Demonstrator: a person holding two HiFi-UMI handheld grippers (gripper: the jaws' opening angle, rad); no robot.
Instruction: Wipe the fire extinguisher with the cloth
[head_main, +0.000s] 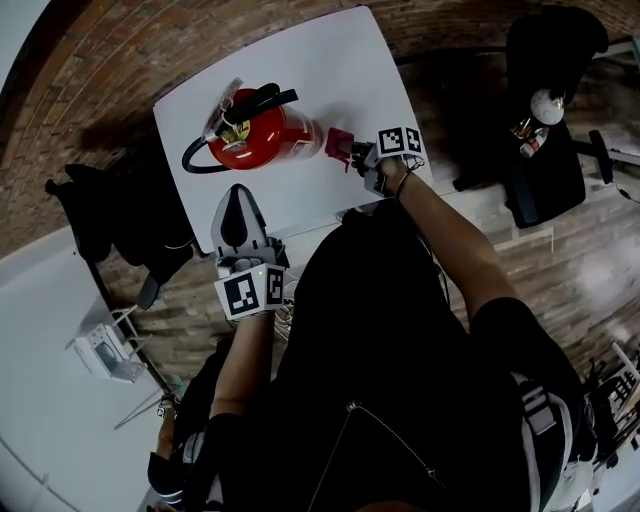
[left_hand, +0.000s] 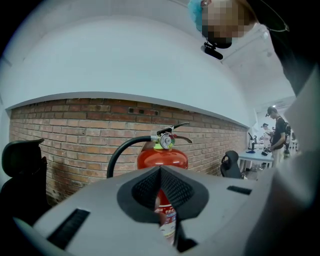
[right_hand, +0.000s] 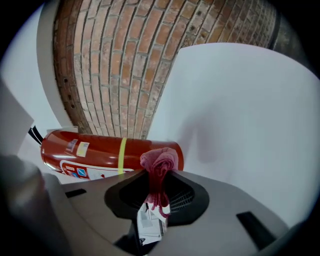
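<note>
Head view shows the fire extinguisher (head_main: 262, 135) lying sideways on the worktop (head_main: 330, 70), our right gripper (head_main: 352, 152) with jaws clenched on the cloth (head_main: 338, 145) just beside its base, our left gripper (head_main: 237, 205) with jaws closed on nothing, so we should press flat and stroke lengthwise.

My left gripper (left_hand: 160, 172) has its jaws pressed together at the tips, with nothing caught between them. Just beyond them is the red fire extinguisher (left_hand: 163, 157), its gauge (left_hand: 165, 142) and lever uppermost and its black hose (left_hand: 120, 152) curving off left. Brickwork (left_hand: 75, 135) fills the background. A black chair (left_hand: 22, 162) is at far left and a person (left_hand: 277, 132) at far right.
</note>
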